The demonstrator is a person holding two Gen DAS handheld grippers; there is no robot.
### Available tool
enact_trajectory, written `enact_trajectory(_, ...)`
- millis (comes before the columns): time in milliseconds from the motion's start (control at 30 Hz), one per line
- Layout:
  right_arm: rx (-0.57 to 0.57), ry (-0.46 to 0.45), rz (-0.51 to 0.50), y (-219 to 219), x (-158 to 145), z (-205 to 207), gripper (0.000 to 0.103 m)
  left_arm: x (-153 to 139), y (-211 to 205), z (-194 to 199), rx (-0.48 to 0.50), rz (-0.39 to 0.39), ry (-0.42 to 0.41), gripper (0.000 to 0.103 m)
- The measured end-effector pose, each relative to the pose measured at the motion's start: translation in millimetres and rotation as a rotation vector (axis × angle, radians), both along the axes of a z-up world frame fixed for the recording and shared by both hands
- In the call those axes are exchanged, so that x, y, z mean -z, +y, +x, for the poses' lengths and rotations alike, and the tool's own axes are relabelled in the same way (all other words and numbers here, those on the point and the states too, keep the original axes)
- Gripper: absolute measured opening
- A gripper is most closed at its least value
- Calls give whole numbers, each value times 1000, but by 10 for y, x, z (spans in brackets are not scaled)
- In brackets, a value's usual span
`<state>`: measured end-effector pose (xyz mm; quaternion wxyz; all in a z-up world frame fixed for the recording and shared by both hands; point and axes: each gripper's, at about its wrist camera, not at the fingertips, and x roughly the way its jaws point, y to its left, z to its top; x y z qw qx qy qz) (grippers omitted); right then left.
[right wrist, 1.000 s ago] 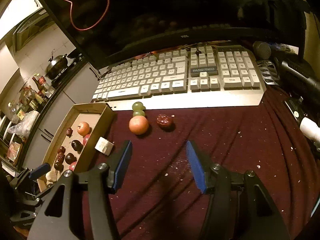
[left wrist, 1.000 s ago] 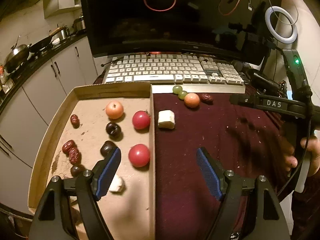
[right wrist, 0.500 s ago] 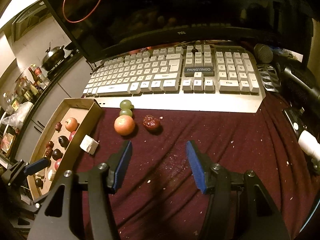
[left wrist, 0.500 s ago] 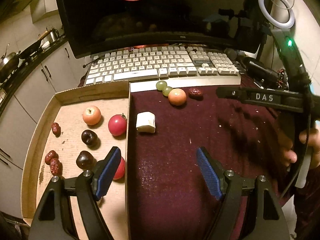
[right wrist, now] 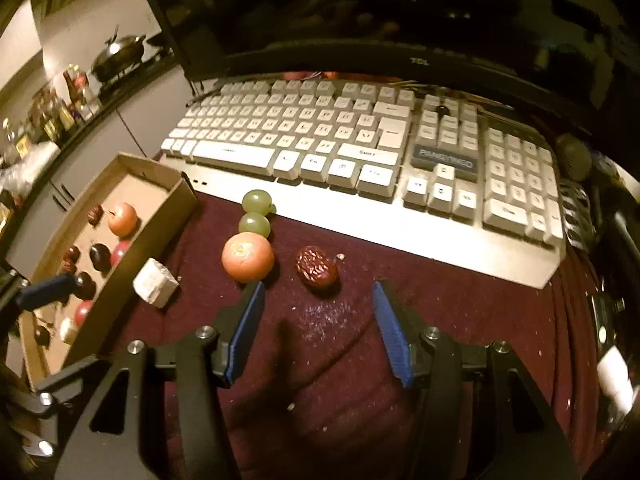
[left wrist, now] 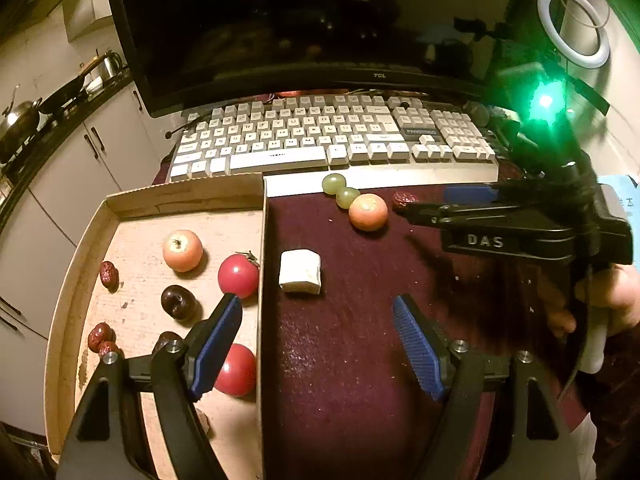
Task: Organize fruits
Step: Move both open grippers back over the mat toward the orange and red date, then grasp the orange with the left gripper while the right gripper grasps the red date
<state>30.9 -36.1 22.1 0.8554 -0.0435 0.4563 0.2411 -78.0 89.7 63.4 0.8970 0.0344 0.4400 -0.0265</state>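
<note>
Fruit already sorted sits at left in the cardboard tray [left wrist: 184, 196], so the left tool [left wrist: 316, 332] hangs empty, fingers apart, straddling the tray's right wall. Just right of that wall lies a white chunk [left wrist: 300, 272]; farther right, by the keyboard [right wrist: 360, 148], two grapes [right wrist: 256, 212], an orange fruit [right wrist: 248, 257] and a red date [right wrist: 316, 267] wait unsorted. The right tool [right wrist: 318, 328], fingers apart and empty, faces the date, probably its next pick.

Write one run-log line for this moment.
left gripper: open, empty | right gripper: open, near red date | loose: orange fruit, grapes
</note>
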Motion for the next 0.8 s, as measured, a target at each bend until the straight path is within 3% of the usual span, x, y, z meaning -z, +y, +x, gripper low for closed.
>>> enact_trajectory(233,-9,10,-14,89,113,119,54,28,-18,40,5,4,8,78)
enact_trajectory(333,-3,-8,-28,117,152,137,46,50,-32,69,2,5,14,78)
enact_trajectory(467,12,-33,-34,104,163,147,23,78,-51,127,-10,11,23,78)
enact_trajectory(800,115,33,177,-362,126,274,23,135,-255,434,-48,20,36,78)
